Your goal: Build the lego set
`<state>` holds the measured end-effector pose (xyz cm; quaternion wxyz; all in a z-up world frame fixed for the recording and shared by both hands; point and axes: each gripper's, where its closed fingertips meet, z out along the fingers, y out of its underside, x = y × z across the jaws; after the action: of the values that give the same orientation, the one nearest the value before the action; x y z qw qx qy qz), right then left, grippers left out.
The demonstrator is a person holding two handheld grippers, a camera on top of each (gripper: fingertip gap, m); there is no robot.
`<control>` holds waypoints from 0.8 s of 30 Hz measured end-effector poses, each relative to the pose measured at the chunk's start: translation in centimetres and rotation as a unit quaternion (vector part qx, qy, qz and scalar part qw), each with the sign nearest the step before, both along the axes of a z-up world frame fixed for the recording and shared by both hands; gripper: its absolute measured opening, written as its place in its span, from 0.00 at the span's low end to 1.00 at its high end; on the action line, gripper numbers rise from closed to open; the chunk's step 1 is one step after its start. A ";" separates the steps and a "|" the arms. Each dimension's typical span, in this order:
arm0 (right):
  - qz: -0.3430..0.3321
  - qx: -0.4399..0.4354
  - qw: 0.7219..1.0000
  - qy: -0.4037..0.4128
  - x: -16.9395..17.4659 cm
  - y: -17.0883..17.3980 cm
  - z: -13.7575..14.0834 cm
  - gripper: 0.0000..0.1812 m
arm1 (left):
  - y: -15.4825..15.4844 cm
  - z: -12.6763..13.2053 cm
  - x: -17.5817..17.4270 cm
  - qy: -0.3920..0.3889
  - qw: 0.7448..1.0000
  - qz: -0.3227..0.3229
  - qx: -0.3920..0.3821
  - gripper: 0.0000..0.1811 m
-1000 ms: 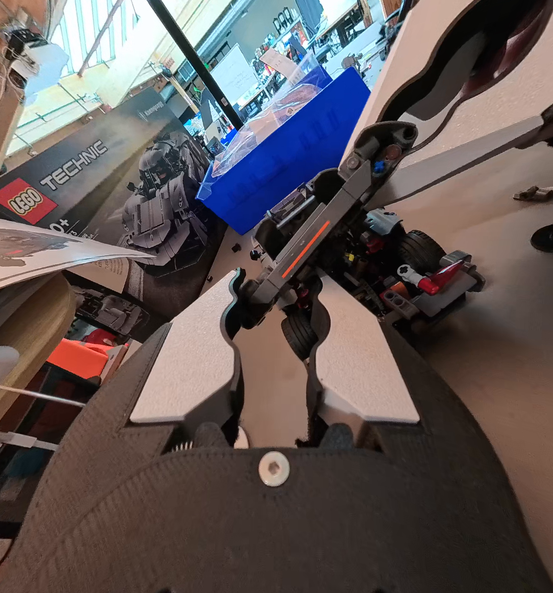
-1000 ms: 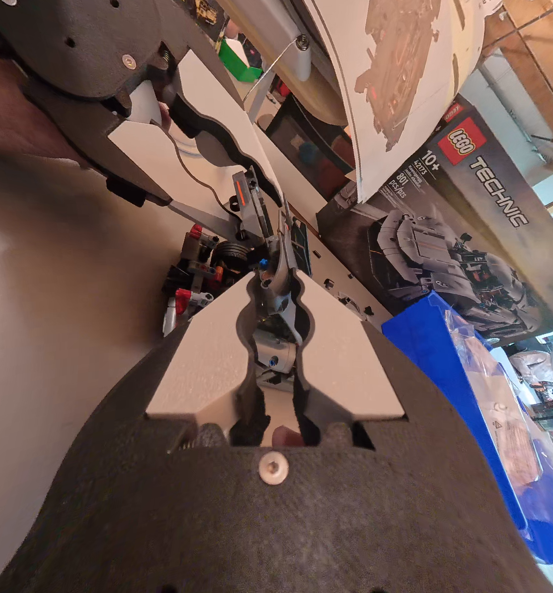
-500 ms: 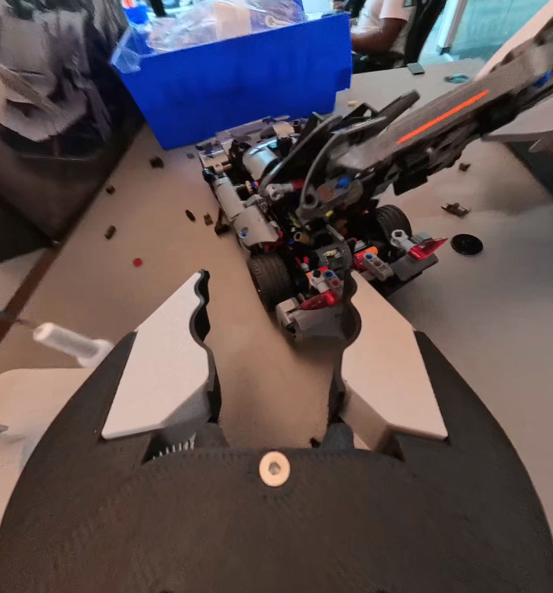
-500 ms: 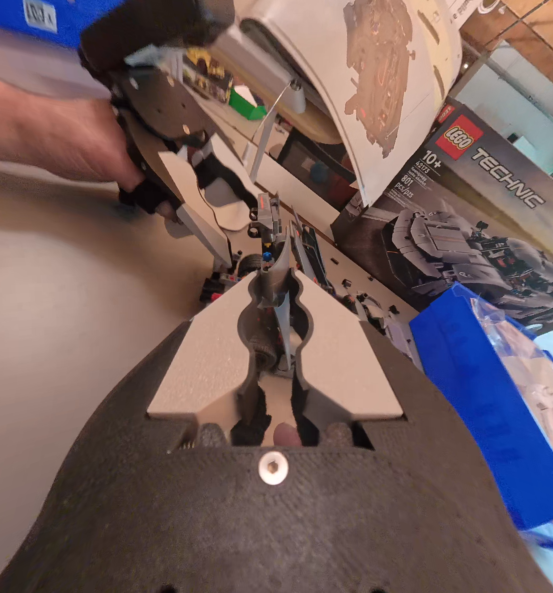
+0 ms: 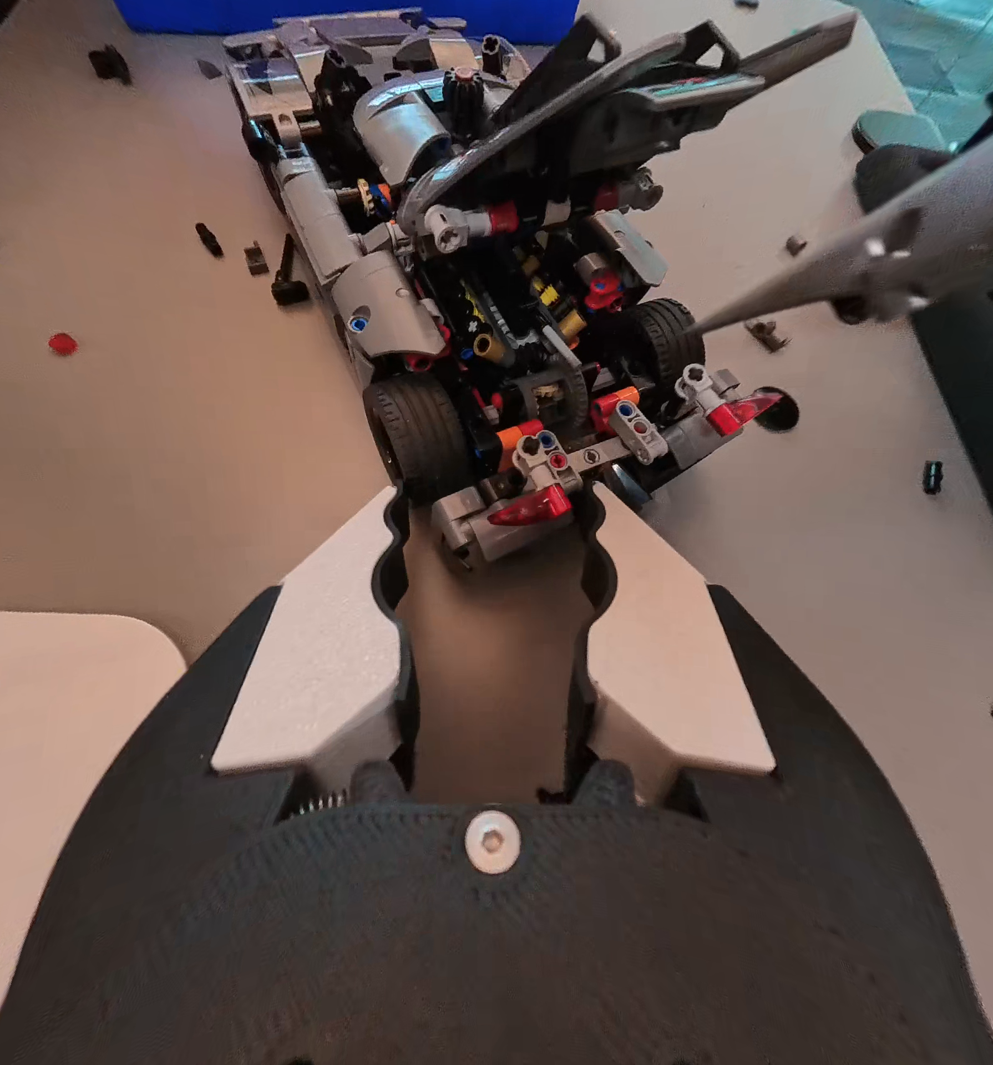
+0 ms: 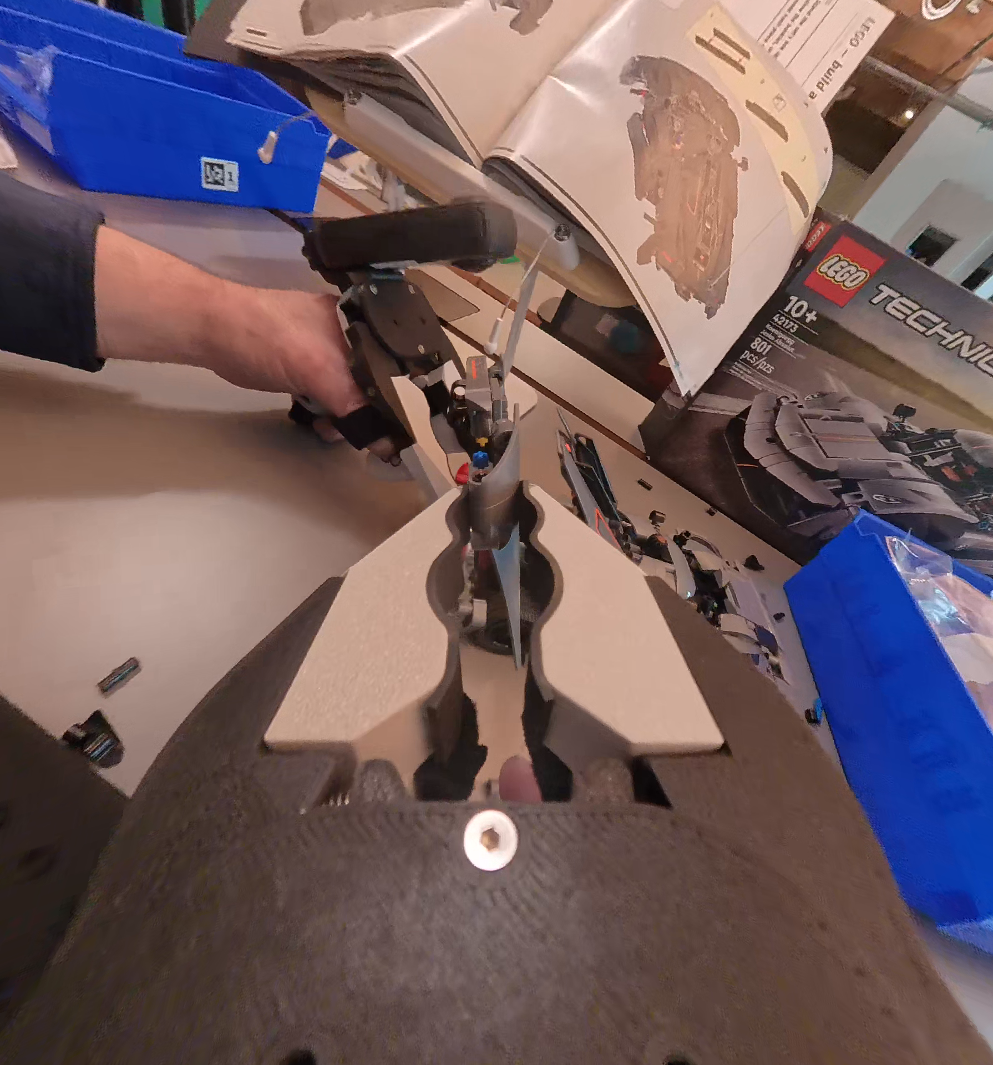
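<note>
Left wrist view shows my left tongs (image 5: 491, 507) spread wide and empty at the car's (image 5: 482, 276) rear corner on the table (image 5: 137, 432), while my right tongs (image 6: 491, 518) pinch the dark body panel (image 6: 491, 501), which I should lower squarely.

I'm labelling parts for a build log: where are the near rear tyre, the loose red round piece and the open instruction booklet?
near rear tyre (image 5: 419, 432), left wrist view, tread face.
loose red round piece (image 5: 62, 343), left wrist view, its centre.
instruction booklet (image 6: 684, 190), right wrist view, right-hand open page.
</note>
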<state>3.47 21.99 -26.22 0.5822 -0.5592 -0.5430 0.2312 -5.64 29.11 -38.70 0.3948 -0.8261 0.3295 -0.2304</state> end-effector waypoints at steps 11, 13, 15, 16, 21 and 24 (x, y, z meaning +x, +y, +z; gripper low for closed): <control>0.019 -0.027 0.999 0.004 5.0 -2.1 1.9 0.07 | -3.8 -0.8 5.3 -0.004 0.999 0.023 -0.049 0.37; 0.023 -0.035 0.999 0.003 5.7 -2.4 2.3 0.07 | -4.8 -1.1 6.4 0.021 0.999 -0.016 -0.041 0.39; 0.029 -0.026 0.999 -0.003 6.3 -2.8 2.7 0.07 | -5.4 -0.8 6.3 0.029 0.998 -0.036 -0.043 0.41; 0.032 -0.025 0.999 -0.004 6.6 -2.8 2.8 0.07 | -5.6 0.0 6.3 0.002 0.998 -0.039 -0.041 0.43; 0.051 -0.024 0.998 -0.008 7.3 -3.6 2.7 0.07 | -4.4 4.3 3.7 0.008 0.999 -0.018 0.033 0.44; 0.059 -0.024 0.998 -0.006 7.6 -4.0 2.7 0.07 | -2.5 7.0 4.9 0.088 0.985 -0.046 0.139 0.42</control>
<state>11.12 18.03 -23.51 0.5506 -0.5414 -0.5730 0.2747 -0.73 26.59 -31.74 0.4640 -0.7646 0.4290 -0.1267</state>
